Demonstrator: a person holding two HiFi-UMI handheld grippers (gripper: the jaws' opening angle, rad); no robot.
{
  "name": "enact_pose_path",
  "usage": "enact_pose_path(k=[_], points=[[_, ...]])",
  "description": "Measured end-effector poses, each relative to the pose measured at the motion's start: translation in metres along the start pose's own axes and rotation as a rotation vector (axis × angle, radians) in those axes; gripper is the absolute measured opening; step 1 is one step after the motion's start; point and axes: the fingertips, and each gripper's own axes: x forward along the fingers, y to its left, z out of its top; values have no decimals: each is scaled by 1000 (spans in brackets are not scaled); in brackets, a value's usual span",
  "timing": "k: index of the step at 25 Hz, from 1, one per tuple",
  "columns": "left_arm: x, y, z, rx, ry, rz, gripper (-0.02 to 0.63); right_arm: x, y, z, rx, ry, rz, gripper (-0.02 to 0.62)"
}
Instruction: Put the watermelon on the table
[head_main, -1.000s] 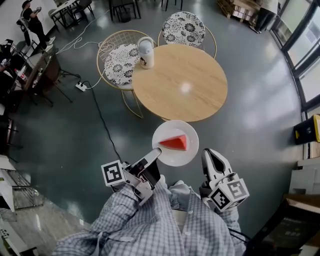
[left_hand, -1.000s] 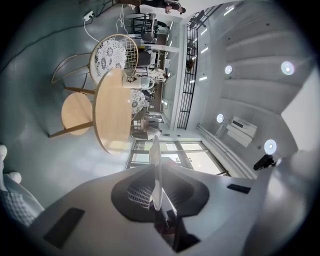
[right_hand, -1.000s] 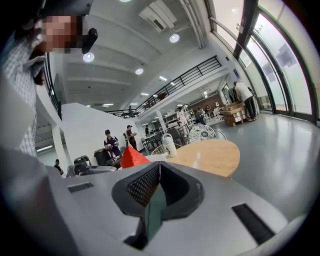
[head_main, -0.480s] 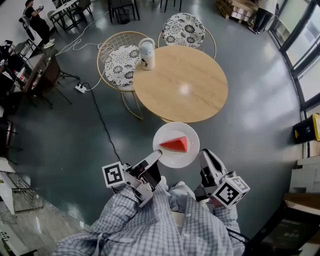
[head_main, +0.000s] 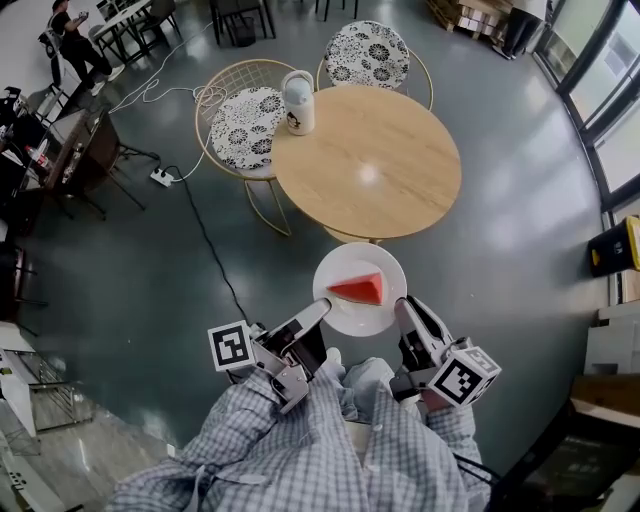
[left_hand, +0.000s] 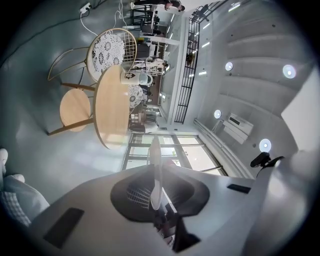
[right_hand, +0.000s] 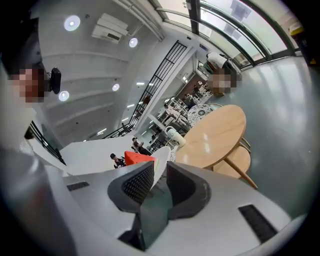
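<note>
The left tool (head_main: 320, 307) pinches the near-left rim of a white plate (head_main: 350, 318), its jaws just opening with the rim between them; the watermelon (head_main: 358, 289), a red wedge, lies on that plate, which is held in the air above the grey floor (head_main: 150, 270), just near of the round wooden tabletop (head_main: 365, 165); a white jug (head_main: 298, 103) stands at the tabletop's far-left edge; the right tool (head_main: 405, 306) has its jaws spread around the plate's near-right rim, one pad against it, a gap at the other.

A white jug (head_main: 297, 103) stands on the round wooden table (head_main: 380, 190).
</note>
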Motion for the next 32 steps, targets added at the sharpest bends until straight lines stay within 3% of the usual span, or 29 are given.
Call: enact_pose_path(k=[13, 32], points=[[-10, 0, 5, -7, 17, 2, 40, 4, 7, -9, -11, -30, -6, 77], [40, 5, 35, 11, 2, 1, 40, 38, -19, 36, -28, -24, 42, 77]])
